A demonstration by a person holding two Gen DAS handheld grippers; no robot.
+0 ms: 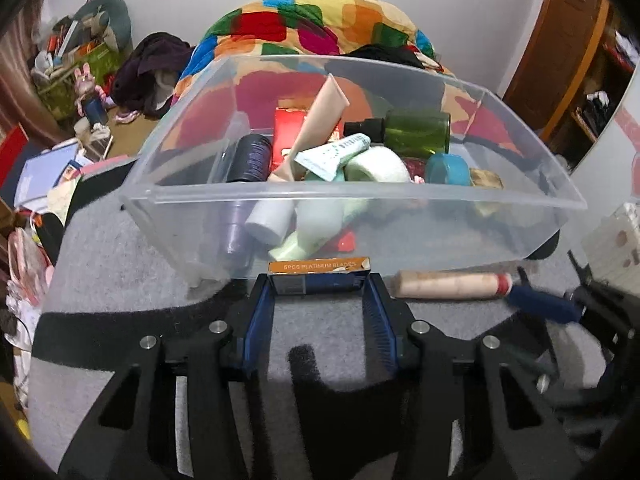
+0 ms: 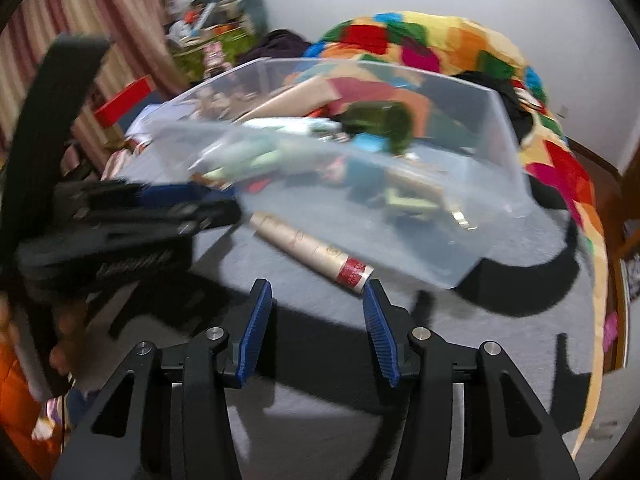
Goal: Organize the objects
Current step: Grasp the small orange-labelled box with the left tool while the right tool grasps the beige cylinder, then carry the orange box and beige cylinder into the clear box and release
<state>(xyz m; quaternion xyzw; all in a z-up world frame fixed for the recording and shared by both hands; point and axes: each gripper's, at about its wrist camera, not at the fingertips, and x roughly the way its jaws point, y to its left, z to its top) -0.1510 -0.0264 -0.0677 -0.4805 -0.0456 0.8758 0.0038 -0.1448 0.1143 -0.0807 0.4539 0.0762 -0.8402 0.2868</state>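
Just near the clear bin [image 1: 280, 196], the left gripper [image 1: 320, 284] clamped the blade box [image 1: 319, 276] for binning; the right gripper [image 2: 318, 292] stood apart near the pink tube [image 2: 312, 250].

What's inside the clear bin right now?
The clear bin holds a green bottle, white tape roll, teal roll, dark thread spool, red box and tubes. Anything beneath that pile is covered.
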